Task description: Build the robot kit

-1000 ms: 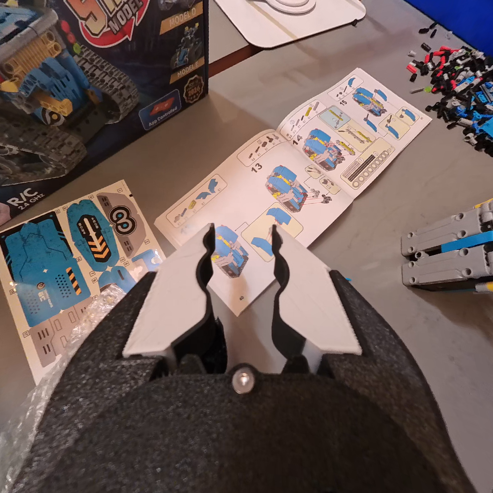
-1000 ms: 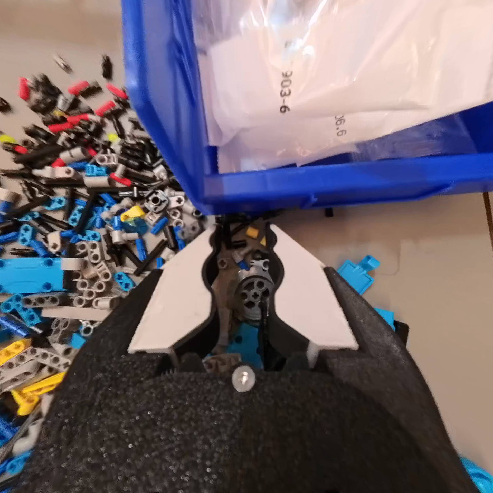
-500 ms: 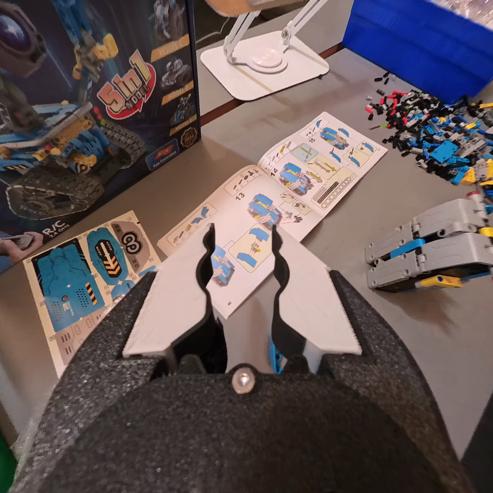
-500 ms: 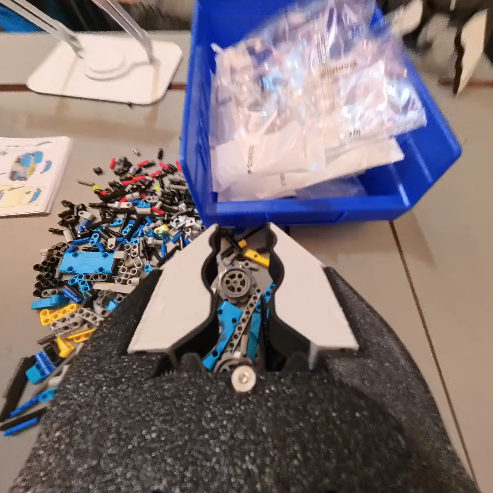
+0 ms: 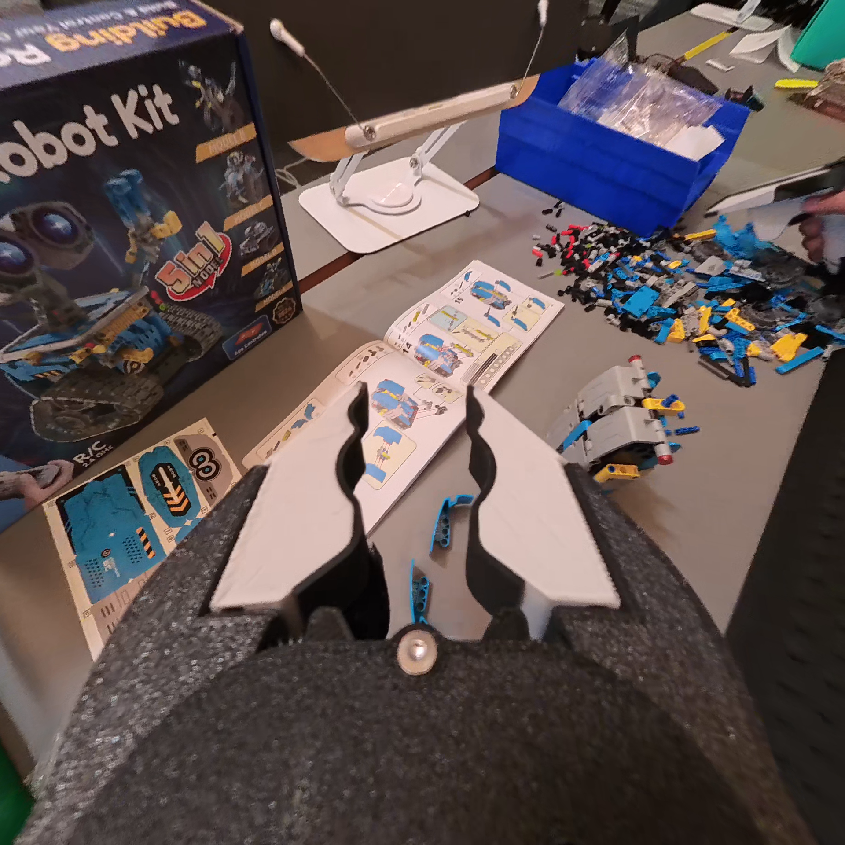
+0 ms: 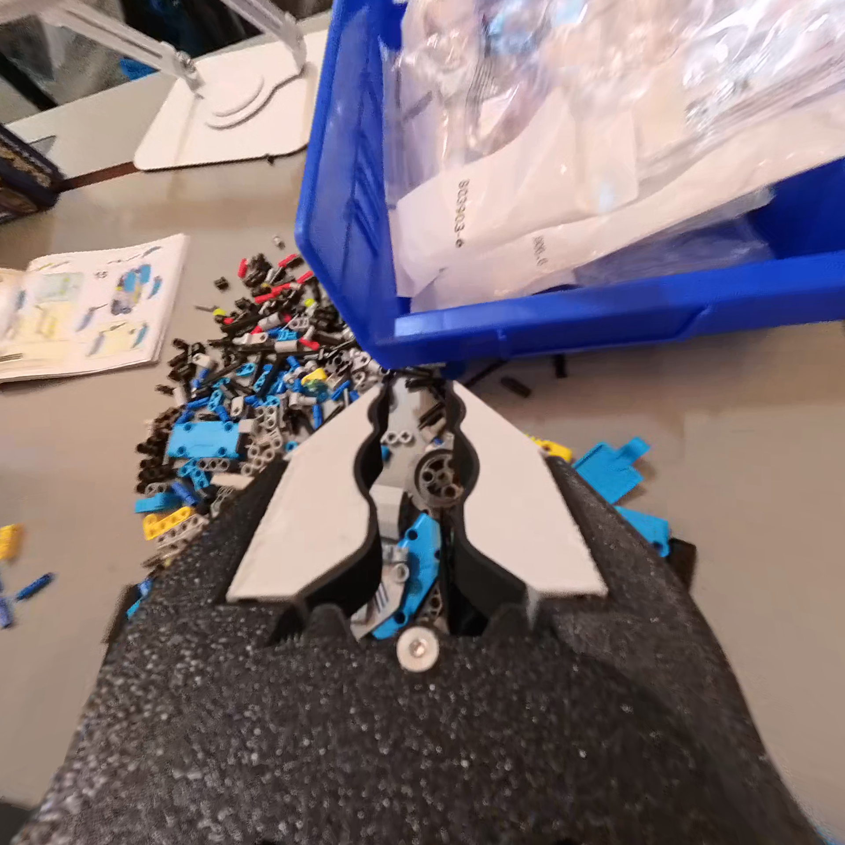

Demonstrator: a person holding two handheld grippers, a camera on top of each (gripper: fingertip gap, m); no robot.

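Clearly the left gripper hangs above the grey desk, jaws parted and empty, over the near corner of the open instruction booklet; two curved blue panels lie just below. A half-built grey block assembly sits to its right, a sticker sheet and kit box to its left. The right gripper hovers low over the loose brick pile, beside the blue bin of plastic bags. Its jaws stand narrowly apart; a grey spoked wheel and blue panel show between them, but whether gripped I cannot tell. Working well here would mean a slow, square approach, isolating one piece.
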